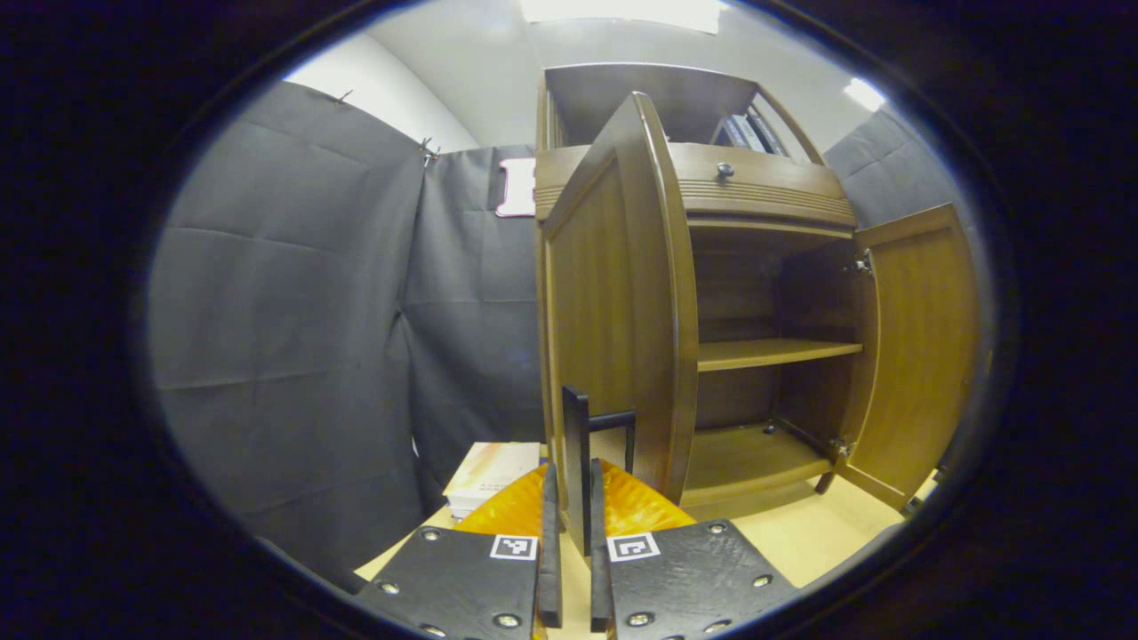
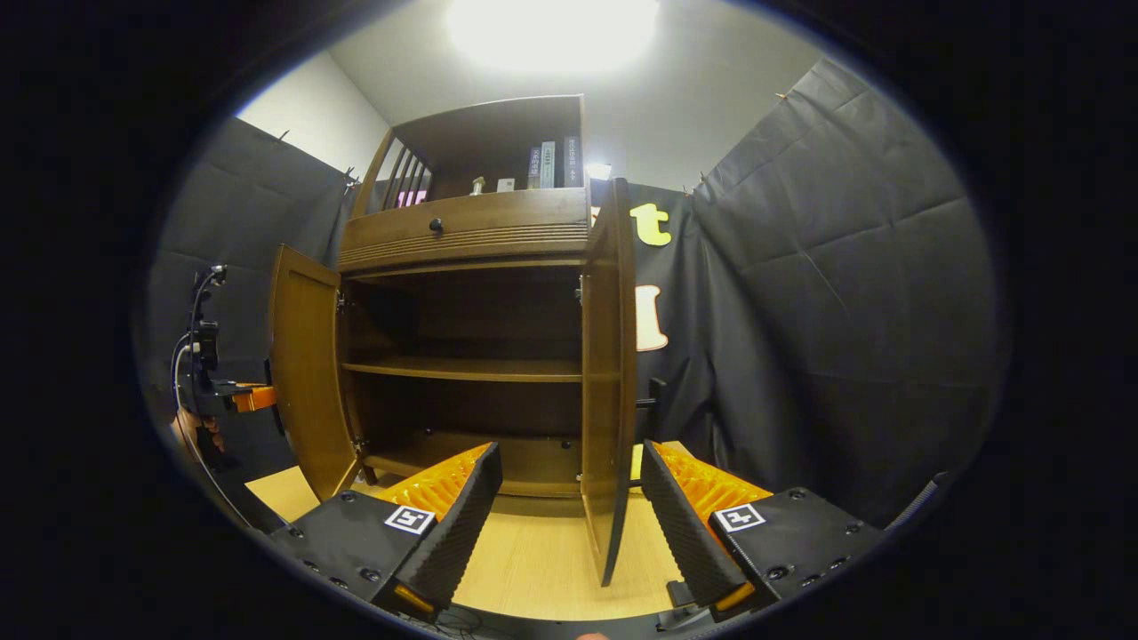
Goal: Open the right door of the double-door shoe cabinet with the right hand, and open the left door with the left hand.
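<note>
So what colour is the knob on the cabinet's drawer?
Dark, nearly black, on the drawer knob, clearest in the left gripper view.

Both cabinet doors stand swung wide, so the shelves (image 2: 462,367) inside lie open to reach. The right door (image 2: 609,373) hangs edge-on between the right tongs' (image 2: 569,507) spread fingers. Books (image 1: 492,476) sit on the table (image 2: 533,560) beside the left door (image 1: 613,302).

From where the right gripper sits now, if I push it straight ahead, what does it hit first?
Most likely the edge of the open right door, which stands between the open fingers of the right gripper. Depth is hard to judge.
</note>
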Demonstrator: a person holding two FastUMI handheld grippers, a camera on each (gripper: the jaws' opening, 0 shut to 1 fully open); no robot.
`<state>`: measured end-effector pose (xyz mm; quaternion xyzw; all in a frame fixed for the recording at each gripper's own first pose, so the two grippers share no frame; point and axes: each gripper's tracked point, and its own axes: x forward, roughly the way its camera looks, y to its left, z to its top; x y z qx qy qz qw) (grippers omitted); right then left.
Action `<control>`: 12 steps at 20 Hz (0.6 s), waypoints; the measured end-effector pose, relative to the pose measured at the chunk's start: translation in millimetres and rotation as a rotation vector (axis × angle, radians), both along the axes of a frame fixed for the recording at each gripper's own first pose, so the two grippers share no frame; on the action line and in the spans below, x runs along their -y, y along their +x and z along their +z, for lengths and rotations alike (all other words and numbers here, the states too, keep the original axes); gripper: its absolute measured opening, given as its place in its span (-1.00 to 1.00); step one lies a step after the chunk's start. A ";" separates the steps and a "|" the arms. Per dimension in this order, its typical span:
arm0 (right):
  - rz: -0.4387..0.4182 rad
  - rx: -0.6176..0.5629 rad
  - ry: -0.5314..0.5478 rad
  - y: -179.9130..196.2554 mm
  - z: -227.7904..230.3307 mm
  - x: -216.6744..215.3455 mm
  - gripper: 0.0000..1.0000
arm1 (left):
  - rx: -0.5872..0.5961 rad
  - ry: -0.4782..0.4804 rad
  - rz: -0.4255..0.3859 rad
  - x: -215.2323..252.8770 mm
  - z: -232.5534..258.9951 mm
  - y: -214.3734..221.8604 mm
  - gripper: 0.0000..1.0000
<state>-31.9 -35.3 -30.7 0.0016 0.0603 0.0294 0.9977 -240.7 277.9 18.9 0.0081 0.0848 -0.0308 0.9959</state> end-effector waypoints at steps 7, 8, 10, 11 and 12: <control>0.009 -0.001 -0.004 -12.7 2.9 -30.2 0.87 | 0.011 -0.004 0.038 -55.2 -0.2 -8.8 -0.68; 0.010 -0.002 -0.002 -12.8 2.1 -35.0 0.87 | 0.011 -0.006 0.041 -61.4 -0.4 -10.7 -0.70; 0.007 -0.006 -0.001 -14.3 2.6 -40.9 0.96 | 0.013 -0.008 0.051 -74.4 -1.4 -13.8 -0.68; 0.004 -0.010 0.000 -15.7 2.4 -43.3 0.96 | 0.015 -0.008 0.059 -81.5 -2.3 -15.8 -0.68; 0.001 -0.012 0.002 -17.5 1.5 -46.2 0.96 | 0.016 -0.010 0.068 -88.7 -1.8 -17.9 -0.68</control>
